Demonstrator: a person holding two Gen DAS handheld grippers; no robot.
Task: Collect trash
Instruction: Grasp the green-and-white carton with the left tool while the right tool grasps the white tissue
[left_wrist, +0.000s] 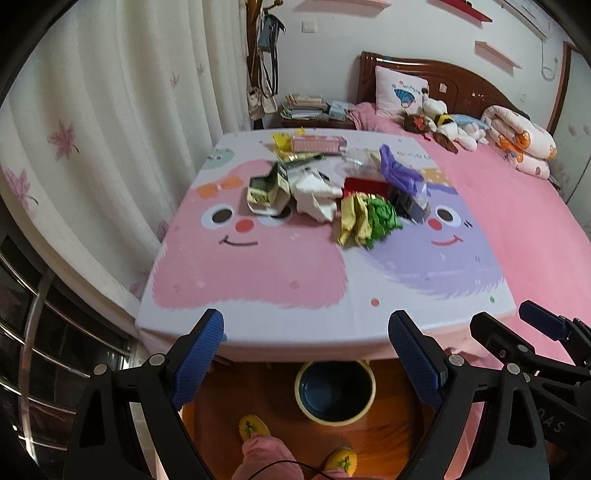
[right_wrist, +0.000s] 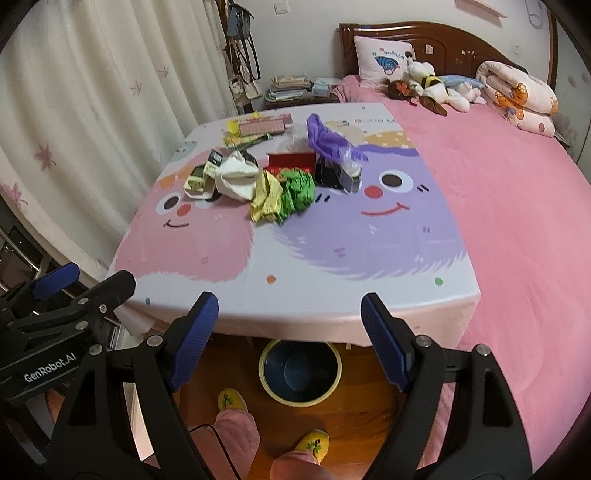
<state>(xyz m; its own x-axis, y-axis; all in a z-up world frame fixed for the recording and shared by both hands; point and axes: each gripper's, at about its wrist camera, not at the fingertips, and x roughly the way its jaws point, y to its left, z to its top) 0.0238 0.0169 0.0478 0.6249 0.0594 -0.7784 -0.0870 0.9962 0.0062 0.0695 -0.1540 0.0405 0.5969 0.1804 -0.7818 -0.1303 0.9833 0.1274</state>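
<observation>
Trash (left_wrist: 325, 184), a loose heap of wrappers, cartons and bags, lies toward the far half of the cartoon-printed tablecloth (left_wrist: 258, 280), well apart from both grippers. Left wrist view: my left gripper (left_wrist: 306, 332) hangs at the near table edge with its blue pads spread wide and nothing between them; the right gripper (left_wrist: 532, 328) shows at the right margin, also parted and empty. The nearest pieces are the yellow wrapper (left_wrist: 351, 218) and the green crumpled wrapper (left_wrist: 382, 218), touching each other; behind them sit a white crumpled paper (left_wrist: 317, 195) and a small green-and-white carton (left_wrist: 266, 192). The waste bin (left_wrist: 334, 417), dark inside with a pale rim, stands on the wooden floor under the near table edge, just ahead of the person's yellow slippers (left_wrist: 253, 426). Right wrist view: my right gripper (right_wrist: 290, 310) is likewise spread and empty above the table edge, with the purple plastic bag (right_wrist: 328, 142) and a red box (right_wrist: 291, 162) at the back of the heap and a black-and-grey packet (right_wrist: 338, 175) beside them. I judge that collection has not begun. To do the first pick well I would reach for the front wrappers, closing on a raised fold rather than flat film, lift clear of the neighbours so nothing drags, and release only once directly over the bin mouth (right_wrist: 301, 367). Light film may cling to a pad or drift past the rim.
</observation>
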